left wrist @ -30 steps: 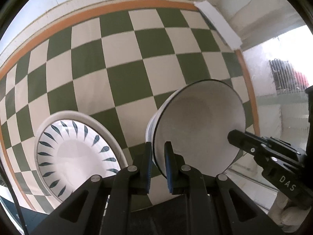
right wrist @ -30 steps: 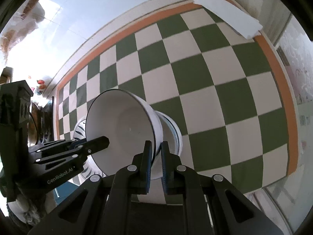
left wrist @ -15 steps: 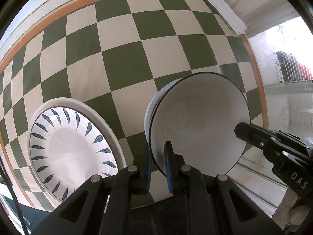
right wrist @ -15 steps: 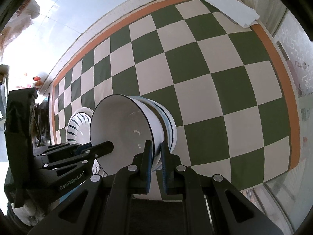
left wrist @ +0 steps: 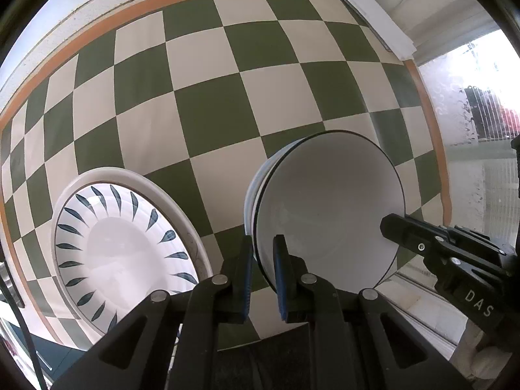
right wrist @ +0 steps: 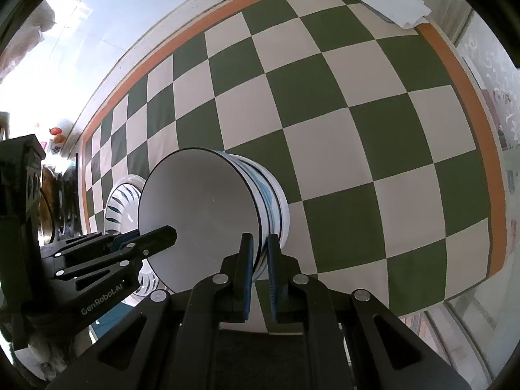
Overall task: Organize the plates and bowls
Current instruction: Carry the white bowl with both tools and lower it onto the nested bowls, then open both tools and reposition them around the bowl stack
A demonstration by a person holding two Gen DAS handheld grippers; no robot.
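While both the left claw and right claw pinch the white bowl's rim, it sits nested on the bowl stack; releasing remains; the patterned plate lies beside.

Both views are bright with daylight. In the left wrist view it pours in from the frosted glass pane at the right edge, which is blown out to near white; in the right wrist view the upper left corner is washed out the same way. The green-and-cream checkered counter is evenly lit and sharp, its squares bowed by fisheye distortion. Dark vignetting rings each frame. The black gripper fingers close to the lens look slightly soft.
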